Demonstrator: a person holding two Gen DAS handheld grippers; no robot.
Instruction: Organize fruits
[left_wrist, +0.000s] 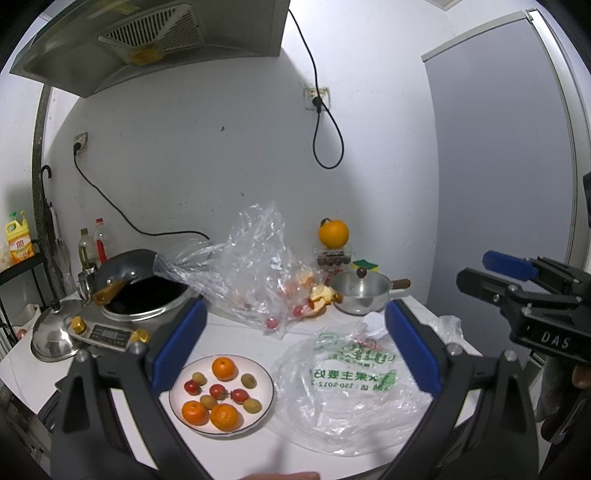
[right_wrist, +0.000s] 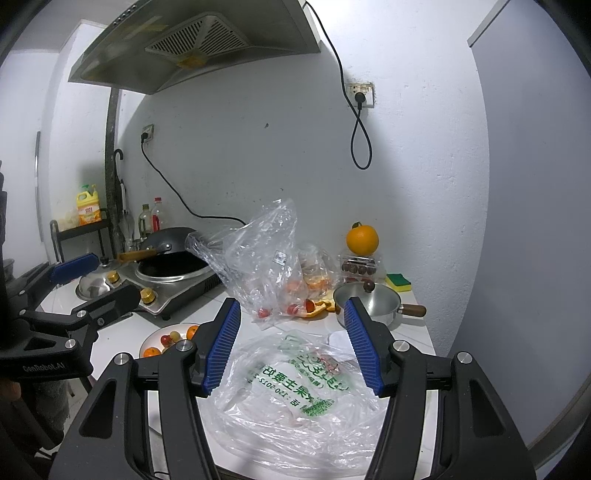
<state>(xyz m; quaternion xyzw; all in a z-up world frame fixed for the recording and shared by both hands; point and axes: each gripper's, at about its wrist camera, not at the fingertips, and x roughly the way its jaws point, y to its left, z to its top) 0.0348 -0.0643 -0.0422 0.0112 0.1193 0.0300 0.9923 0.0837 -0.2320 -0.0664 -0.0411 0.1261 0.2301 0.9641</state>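
- The left gripper (left_wrist: 295, 350) is being held above the white counter (left_wrist: 236, 332) with its jaws standing wide apart; nothing is being gripped between its blue pads (left_wrist: 181, 343).
- The right gripper (right_wrist: 291, 347) is being held over the flattened printed plastic bag (right_wrist: 295, 391), its jaws parted with nothing being pressed between them.
- A white plate (left_wrist: 264, 400) is being shown near the counter's front edge, just beside the printed bag; three tangerines (left_wrist: 224, 368), three cherry tomatoes (left_wrist: 218, 391) and several small yellow-green fruits (left_wrist: 248, 380) are lying on it.
- A crumpled clear bag (left_wrist: 251, 266) is standing behind the plate, with a few cherry tomatoes and orange pieces being seen through it.
- A large orange (left_wrist: 333, 233) is resting on a clear box of dark round fruits (left_wrist: 333, 260) by the wall.
- A small steel pot (left_wrist: 360, 291) is sitting beside peel scraps (left_wrist: 321, 295), and a green-and-yellow sponge (left_wrist: 365, 264) is lying behind it.
- A dark wok (left_wrist: 125, 273) is sitting on the cooker (left_wrist: 147, 312) at the left, with a steel lid (left_wrist: 55, 332) lying beside it.
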